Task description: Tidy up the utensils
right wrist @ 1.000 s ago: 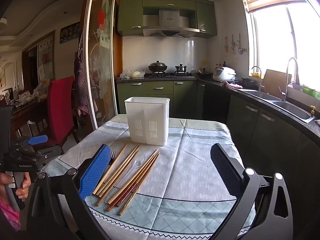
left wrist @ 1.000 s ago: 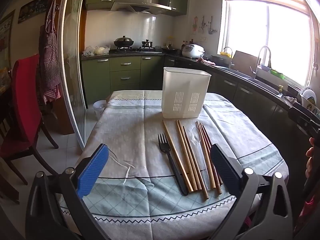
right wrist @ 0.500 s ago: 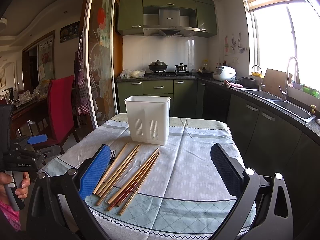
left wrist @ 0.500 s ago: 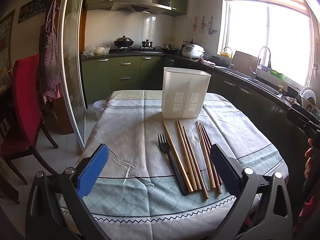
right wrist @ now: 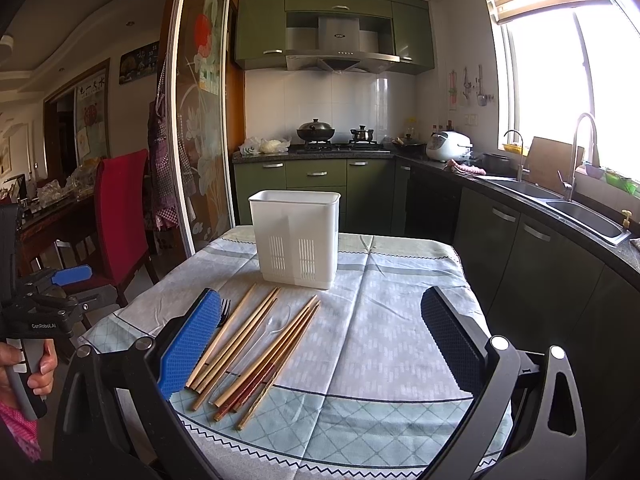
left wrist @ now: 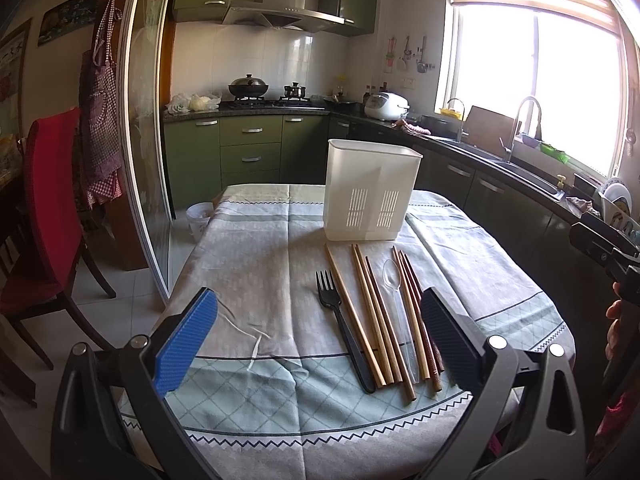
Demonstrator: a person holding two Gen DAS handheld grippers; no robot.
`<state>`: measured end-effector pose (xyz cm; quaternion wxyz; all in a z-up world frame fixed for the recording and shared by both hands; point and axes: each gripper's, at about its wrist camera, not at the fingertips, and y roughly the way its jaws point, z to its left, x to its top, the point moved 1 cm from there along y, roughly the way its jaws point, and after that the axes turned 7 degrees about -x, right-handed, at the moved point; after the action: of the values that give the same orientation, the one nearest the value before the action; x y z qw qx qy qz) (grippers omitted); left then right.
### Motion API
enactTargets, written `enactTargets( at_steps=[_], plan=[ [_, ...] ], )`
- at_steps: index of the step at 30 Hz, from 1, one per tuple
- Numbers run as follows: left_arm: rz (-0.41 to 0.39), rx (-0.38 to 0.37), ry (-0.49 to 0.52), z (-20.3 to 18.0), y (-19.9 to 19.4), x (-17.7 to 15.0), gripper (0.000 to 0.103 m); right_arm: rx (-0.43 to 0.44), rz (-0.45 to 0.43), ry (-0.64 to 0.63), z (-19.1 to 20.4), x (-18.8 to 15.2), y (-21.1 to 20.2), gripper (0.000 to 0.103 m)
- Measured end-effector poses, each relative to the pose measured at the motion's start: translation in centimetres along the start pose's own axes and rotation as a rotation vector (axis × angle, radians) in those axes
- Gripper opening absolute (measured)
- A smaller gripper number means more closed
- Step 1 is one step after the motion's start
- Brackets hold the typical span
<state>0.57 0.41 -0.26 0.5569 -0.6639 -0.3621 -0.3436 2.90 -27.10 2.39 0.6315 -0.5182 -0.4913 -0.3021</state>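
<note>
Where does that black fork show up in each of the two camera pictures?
Left wrist view: the black fork lies in full sight, leftmost in the utensil row, below centre.
Right wrist view: only its tines show, beside the blue pad of the right tongs.
Shared landmark: the white utensil holder behind the row.

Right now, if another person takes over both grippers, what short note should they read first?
Left gripper: jaws open, holding nothing, above the near table edge.
Right gripper: jaws open, holding nothing, also at the near edge.
On the tablecloth: black fork, wooden chopsticks and clear spoon, side by side in front of the white holder.
The holder stands upright at the far side; no utensil shows above its rim.
Done: nothing yet.
Left: put every utensil into the holder.
</note>
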Motion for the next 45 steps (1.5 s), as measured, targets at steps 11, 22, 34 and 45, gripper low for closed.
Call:
enactTargets(
  at_steps=[11,22,34,45],
  plan=[
    [-0.006,-0.002,-0.003,0.18,-0.27,-0.04,0.097,0.0,0.002,0.0,0.03,-0.27,0.19,0.099],
    [-0.006,-0.005,-0.006,0.21,-0.27,-0.06,0.097,-0.001,0.005,0.0,0.08,-0.54,0.33,0.099],
    [-0.001,-0.003,-0.006,0.25,-0.01,-0.14,0.097,-0.001,0.008,-0.001,0.12,-0.58,0.47,0.099],
    [0.001,-0.004,-0.008,0.29,0.1,-0.34,0.097,-0.002,0.014,0.0,0.15,-0.36,0.46,0.099]
  ],
)
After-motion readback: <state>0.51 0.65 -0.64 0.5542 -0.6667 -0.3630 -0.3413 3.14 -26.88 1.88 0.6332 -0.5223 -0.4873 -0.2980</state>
